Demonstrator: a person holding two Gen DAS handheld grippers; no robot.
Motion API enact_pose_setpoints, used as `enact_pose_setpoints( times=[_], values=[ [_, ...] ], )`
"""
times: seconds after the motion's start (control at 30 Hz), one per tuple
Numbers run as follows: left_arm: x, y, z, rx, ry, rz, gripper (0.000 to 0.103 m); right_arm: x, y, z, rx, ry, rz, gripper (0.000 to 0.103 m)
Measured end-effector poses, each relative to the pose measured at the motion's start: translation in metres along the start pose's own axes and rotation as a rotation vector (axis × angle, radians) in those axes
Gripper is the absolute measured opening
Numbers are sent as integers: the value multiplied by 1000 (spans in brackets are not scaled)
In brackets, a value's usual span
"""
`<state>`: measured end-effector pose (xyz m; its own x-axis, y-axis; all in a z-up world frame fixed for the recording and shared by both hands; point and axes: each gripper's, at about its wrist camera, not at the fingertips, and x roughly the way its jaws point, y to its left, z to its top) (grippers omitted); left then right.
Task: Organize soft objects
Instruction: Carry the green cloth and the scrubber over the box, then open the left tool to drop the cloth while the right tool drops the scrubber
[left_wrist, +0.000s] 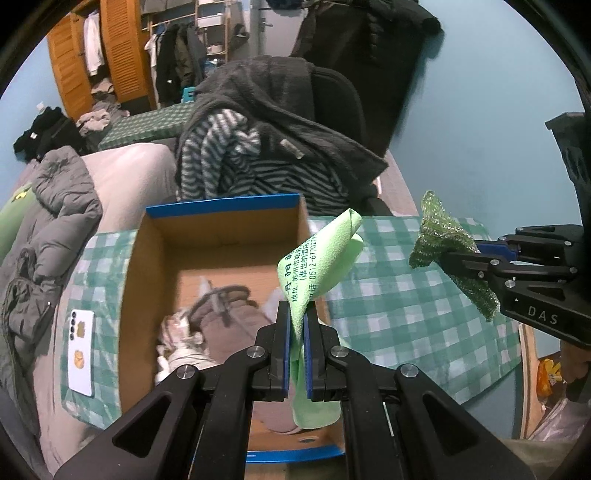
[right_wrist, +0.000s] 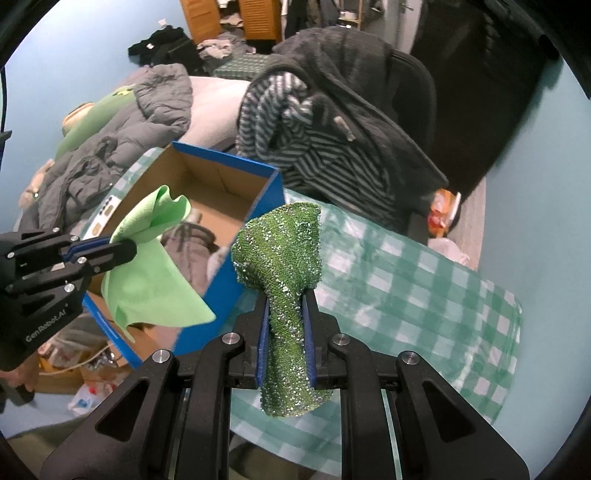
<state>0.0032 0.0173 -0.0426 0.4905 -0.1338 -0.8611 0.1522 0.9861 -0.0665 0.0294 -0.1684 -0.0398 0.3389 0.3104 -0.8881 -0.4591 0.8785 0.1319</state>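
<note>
Left gripper (left_wrist: 297, 317) first: its blue-padded jaws are pressed together on a thin pale-green microfibre cloth with dark printed lettering (left_wrist: 317, 258), pinched near its middle so one end stands up past the fingertips and the rest hangs below the pads. Right gripper (right_wrist: 286, 314), likewise clamped, is pinching a dark-green sparkly knitted scrubbing cloth (right_wrist: 280, 251), bunched at the waist, the top flaring above the jaws and the tail drooping beneath. Outward from the left claw, an open cardboard box with blue outer walls (left_wrist: 221, 206) sits directly below and ahead; the pale cloth's lower end hangs over the box's interior near its right-hand wall. Inside lie a brownish-grey soft garment (left_wrist: 229, 325) and some white crumpled fabric (left_wrist: 177, 343). The right claw hangs to the box's right, over the green-and-white checked tablecloth (right_wrist: 406, 295), its cloth not yet above the opening. A white phone (left_wrist: 80, 350) lies on the tablecloth left of the box; a chair heaped with striped and dark fleece clothing (left_wrist: 266, 140) stands behind. Judged step: both cloths lifted, carrying toward the box. Next move likely calls for parting the left jaws over the opening so the pale cloth falls clear of the wall, then shifting the right claw leftward over the rim before release; limp fabric may snag on the pads.
</note>
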Motion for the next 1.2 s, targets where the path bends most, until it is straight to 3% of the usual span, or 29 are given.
enact_pose_setpoints(
  times=[0.7, 1.13, 1.2],
  values=[
    [16, 81, -5, -90, 24, 79, 5, 51, 81, 57, -101, 28, 97, 14],
    [33, 110, -9, -130, 62, 92, 6, 85, 101, 71, -83, 81, 123, 14],
    [31, 111, -9, -131, 61, 96, 10, 86, 102, 72, -78, 88, 127, 15]
  ],
)
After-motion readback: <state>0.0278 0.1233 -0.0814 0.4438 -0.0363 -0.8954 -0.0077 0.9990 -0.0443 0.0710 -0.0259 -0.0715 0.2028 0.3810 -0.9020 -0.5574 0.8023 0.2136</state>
